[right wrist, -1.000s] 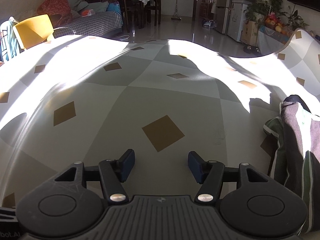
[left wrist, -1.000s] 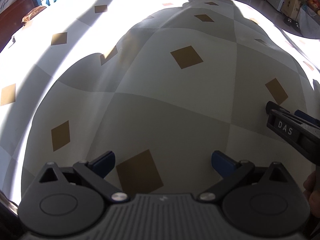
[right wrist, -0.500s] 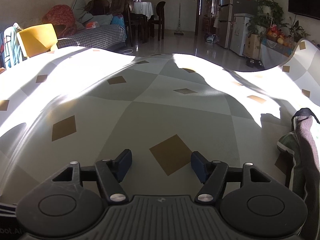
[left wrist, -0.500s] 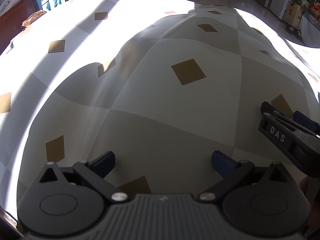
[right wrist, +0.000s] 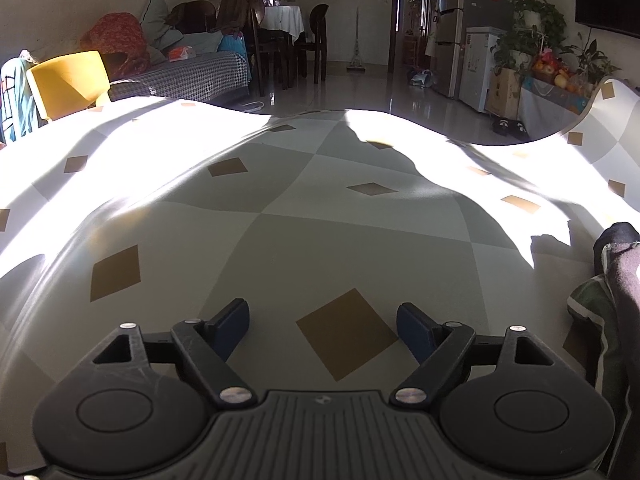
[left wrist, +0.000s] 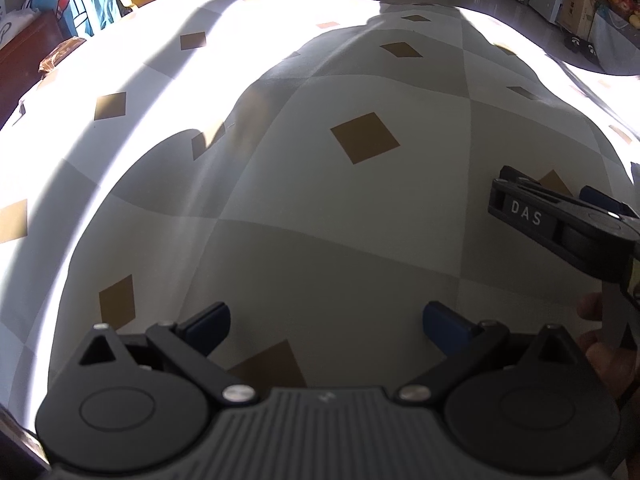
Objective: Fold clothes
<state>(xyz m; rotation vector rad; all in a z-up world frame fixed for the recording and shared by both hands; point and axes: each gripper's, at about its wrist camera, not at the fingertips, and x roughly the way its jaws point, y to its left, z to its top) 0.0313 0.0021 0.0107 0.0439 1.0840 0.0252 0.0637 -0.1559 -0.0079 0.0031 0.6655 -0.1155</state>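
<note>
Sunlight falls in broad bands across a table covered with a checked cloth (right wrist: 360, 240) of pale grey and cream squares dotted with tan diamonds. Over its shaded middle the left gripper (left wrist: 326, 322) hangs with its blue-padded jaws spread wide and nothing between them. The right gripper (right wrist: 323, 322) points across the same cloth; its jaws have just been opening and now stand well apart, framing only a tan diamond on the cloth. In the left wrist view, that right gripper (left wrist: 560, 216) enters from the right edge, with a person's fingers (left wrist: 600, 332) visible below it. Clothes (right wrist: 612, 300), dark fabric with green and white stripes, lie heaped at the table's right side, near the right gripper but apart from both. A yellow chair (right wrist: 70, 80) stands beyond the far left edge.
</note>
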